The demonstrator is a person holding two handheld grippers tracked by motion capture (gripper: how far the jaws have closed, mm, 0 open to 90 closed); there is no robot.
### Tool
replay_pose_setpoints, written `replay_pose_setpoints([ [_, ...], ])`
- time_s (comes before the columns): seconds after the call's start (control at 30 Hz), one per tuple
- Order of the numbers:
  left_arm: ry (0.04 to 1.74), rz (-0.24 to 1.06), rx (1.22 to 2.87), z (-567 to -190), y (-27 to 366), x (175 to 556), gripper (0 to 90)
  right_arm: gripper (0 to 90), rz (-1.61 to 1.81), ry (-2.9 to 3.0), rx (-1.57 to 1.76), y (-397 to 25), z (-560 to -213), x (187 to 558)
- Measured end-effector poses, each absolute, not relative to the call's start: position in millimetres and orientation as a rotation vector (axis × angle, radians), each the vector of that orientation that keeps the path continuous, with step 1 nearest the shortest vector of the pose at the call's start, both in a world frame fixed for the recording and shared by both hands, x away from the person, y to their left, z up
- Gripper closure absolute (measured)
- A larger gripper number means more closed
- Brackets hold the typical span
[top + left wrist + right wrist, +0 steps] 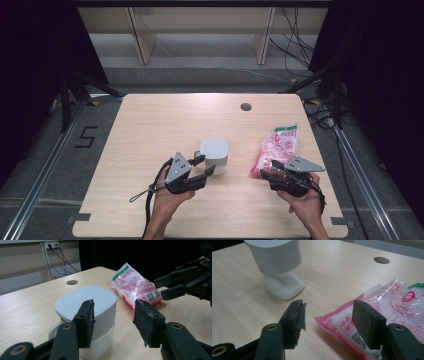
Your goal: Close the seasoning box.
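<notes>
The right gripper view reveals white powder inside the white-lidded clear plastic container (279, 267), while both grippers' fingers (86, 322) (368, 323) stand apart, bracketing container and pink printed plastic bag (278, 148) on the open wooden desk (160, 125).

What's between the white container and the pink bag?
Nothing: bare table separates the white container from the pink bag in the high view. The left gripper view agrees.
</notes>
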State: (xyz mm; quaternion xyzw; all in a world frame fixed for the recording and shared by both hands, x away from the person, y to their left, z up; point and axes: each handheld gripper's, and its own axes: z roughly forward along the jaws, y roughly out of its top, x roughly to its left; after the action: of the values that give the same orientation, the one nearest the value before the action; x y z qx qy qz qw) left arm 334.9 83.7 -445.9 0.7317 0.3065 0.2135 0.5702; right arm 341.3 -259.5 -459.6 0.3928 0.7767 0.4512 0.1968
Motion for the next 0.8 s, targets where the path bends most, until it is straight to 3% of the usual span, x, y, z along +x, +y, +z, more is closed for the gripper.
replay_pose_setpoints([
  [0.27, 0.741, 0.503, 1.706, -455, 84, 330, 40.5, 42.8, 1.284, 2.18, 1.052, -257, -463, 341],
  [0.8, 0.773, 0.466, 1.691, -469, 83, 318, 31.0, 41.3, 1.3, 2.217, 1.032, -253, -465, 334],
])
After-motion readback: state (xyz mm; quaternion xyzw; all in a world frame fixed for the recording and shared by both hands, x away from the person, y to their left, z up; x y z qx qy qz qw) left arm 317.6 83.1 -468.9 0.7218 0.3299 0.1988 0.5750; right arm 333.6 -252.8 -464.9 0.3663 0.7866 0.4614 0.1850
